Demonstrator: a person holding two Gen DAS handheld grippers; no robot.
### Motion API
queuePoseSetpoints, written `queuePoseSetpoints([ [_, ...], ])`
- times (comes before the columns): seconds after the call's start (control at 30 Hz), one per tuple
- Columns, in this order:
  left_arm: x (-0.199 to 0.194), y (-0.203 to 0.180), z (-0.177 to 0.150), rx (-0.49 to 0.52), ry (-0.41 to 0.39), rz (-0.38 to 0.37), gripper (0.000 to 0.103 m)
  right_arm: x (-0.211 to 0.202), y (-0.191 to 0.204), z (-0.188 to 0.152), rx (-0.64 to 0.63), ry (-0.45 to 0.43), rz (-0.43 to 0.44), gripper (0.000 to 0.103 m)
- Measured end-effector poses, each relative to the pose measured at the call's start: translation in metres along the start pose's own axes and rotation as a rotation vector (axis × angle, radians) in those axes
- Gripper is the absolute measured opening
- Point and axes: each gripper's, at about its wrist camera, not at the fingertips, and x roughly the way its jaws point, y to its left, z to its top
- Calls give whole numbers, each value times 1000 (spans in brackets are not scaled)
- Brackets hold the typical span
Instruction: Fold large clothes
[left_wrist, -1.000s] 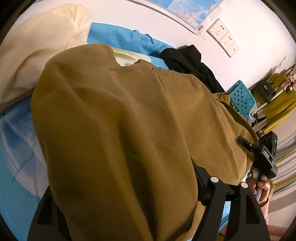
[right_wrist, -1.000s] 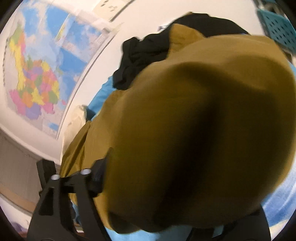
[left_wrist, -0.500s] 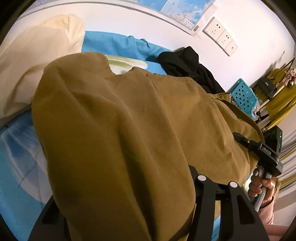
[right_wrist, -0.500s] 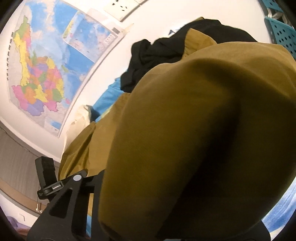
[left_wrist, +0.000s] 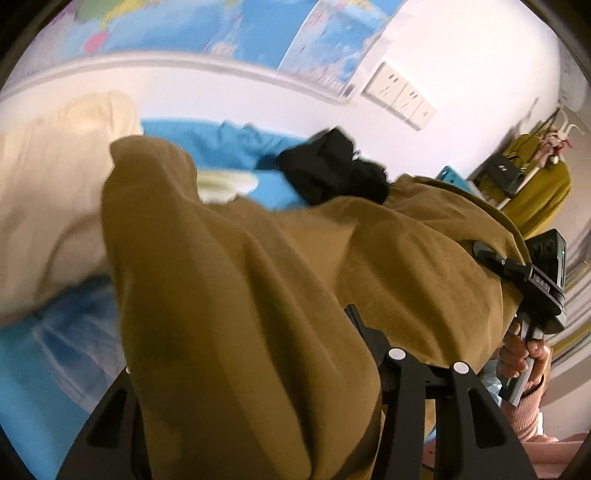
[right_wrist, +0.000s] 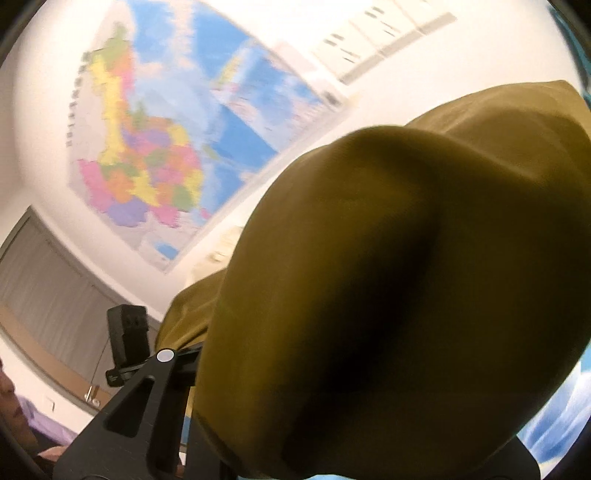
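The mustard-brown garment (left_wrist: 258, 295) is gripped at one edge by each hand-held gripper, left (left_wrist: 255, 435) and right (right_wrist: 314, 443) (both jaws closing on cloth), presumably so a fold can be carried over. It hangs above the blue bed (left_wrist: 44, 369), black clothing (left_wrist: 332, 173) at twelve o'clock. Compared with before, it has been raised; more wall map (right_wrist: 147, 147) is seen.

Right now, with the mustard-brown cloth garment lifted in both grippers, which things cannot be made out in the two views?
- Left gripper fingertips, left wrist view: buried in the mustard-brown cloth garment.
- Right gripper, right wrist view: one finger hidden behind the garment.
- Garment's type and outline: cut off by both frames.
- Colourful wall map text: motion-blurred.
- Black clothing pile: blurred, partly covered.
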Motion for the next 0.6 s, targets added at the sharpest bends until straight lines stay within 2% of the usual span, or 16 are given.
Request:
queuePoseSetpoints([
  [0.07, -15, -4, 12, 11, -24, -12, 48, -1, 20, 12, -44, -13, 37, 23],
  [0.27, -70, -12, 48, 62, -150, 29, 48, 3, 78, 50, -173, -72, 123, 23],
  [0.4, -113, -6, 70, 84, -255, 100, 48, 23, 117, 76, -227, -109, 205, 23],
  [0.6, -176, 29, 94, 37, -389, 261, 49, 92, 173, 110, -295, -92, 289, 23],
])
